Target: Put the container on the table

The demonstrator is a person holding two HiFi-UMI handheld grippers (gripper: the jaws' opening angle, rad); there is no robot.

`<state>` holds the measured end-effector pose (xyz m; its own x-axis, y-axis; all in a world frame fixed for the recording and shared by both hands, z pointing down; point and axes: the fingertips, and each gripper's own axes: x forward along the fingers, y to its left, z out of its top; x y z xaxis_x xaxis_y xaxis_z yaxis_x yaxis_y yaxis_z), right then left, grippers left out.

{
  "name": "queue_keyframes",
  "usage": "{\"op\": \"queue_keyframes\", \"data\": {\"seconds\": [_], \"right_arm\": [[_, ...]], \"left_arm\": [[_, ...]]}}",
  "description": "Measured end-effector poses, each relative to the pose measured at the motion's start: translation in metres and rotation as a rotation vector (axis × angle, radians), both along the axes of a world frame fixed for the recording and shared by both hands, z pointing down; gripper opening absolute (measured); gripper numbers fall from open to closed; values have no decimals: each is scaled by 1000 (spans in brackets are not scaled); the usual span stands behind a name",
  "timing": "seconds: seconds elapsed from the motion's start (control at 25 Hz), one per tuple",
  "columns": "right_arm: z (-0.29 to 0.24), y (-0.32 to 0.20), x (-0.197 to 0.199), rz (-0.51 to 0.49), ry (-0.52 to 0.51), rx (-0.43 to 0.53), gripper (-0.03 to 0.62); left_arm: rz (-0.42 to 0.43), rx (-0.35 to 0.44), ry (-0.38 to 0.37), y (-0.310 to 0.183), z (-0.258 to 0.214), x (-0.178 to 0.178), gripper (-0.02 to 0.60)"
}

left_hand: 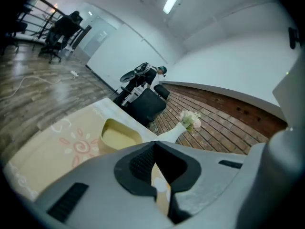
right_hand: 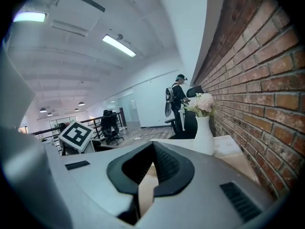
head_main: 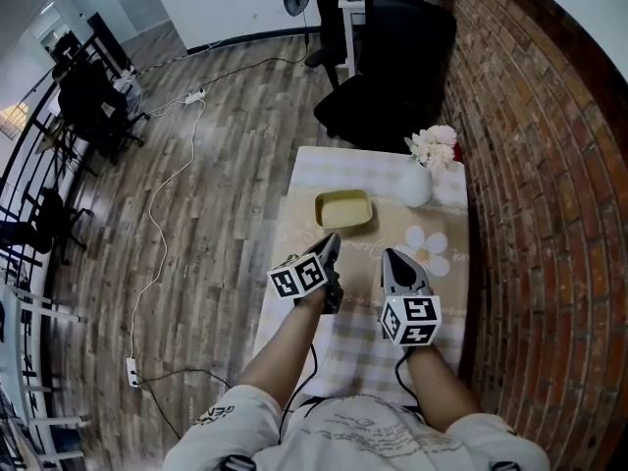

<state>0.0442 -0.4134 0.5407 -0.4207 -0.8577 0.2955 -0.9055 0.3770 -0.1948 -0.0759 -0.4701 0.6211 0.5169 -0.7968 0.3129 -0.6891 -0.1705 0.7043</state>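
Note:
A shallow yellow container (head_main: 343, 209) rests on the table (head_main: 304, 180), on the beige flower-print mat; the left gripper view shows the container (left_hand: 119, 135) ahead of the jaws. My left gripper (head_main: 331, 246) hovers just behind it, apart from it, its jaws shut with nothing between them. The left gripper (left_hand: 155, 173) is rolled to one side. My right gripper (head_main: 394, 260) hangs over the mat further right, also shut and empty, as the right gripper (right_hand: 151, 175) shows in its own view.
A white vase (head_main: 415, 186) with pink flowers (head_main: 435, 147) stands at the table's far right corner by the brick wall (head_main: 549, 204). A black office chair (head_main: 392, 62) sits beyond the table. Cables and a power strip (head_main: 131, 371) lie on the wooden floor.

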Motion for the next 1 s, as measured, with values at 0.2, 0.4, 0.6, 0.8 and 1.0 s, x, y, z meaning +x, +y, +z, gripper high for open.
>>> {"op": "queue_keyframes", "data": {"seconds": [0.2, 0.4, 0.6, 0.8, 1.0], "right_arm": [[-14, 12, -10, -19, -2, 24, 3], [-34, 27, -14, -23, 4, 60, 3], [-53, 41, -20, -37, 0, 108, 3], [-64, 54, -25, -58, 8, 127, 2], [-66, 58, -25, -56, 9, 133, 3]], "left_arm": [[47, 160, -203, 28, -46, 2, 5], [65, 312, -347, 58, -95, 4, 6], [67, 408, -456, 92, -126, -1, 5], [50, 428, -473, 109, -138, -7, 6], [51, 438, -476, 110, -143, -6, 5]]}}
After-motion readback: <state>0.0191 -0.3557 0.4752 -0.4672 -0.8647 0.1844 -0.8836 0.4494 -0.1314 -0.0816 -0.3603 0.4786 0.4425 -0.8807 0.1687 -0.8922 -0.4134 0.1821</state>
